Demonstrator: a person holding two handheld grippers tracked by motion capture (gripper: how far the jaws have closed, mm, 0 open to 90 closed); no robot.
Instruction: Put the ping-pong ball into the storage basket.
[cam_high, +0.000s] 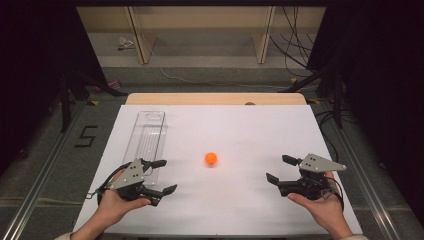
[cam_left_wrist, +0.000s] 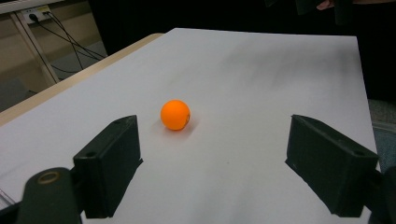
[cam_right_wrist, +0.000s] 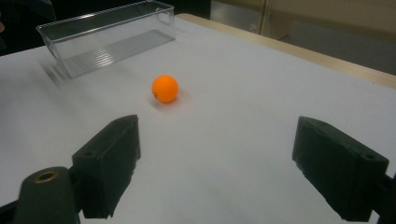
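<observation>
An orange ball (cam_high: 211, 159) rests alone near the middle of the white table (cam_high: 240, 130). My left gripper (cam_high: 163, 176) is held at the front left, jaws wide open and empty, pointing toward the ball (cam_left_wrist: 175, 114). My right gripper (cam_high: 280, 169) is held at the front right, also open and empty, facing the ball (cam_right_wrist: 165, 88) from the other side. A clear plastic bin (cam_high: 146, 141) lies lengthwise on the table's left side, just behind the left gripper. In the right gripper view the bin (cam_right_wrist: 107, 39) stands empty beyond the ball.
The white sheet leaves a wooden table edge (cam_high: 215, 98) bare at the back. Shelf legs and cables (cam_high: 292, 45) stand on the floor beyond. Dark stands flank both sides of the table.
</observation>
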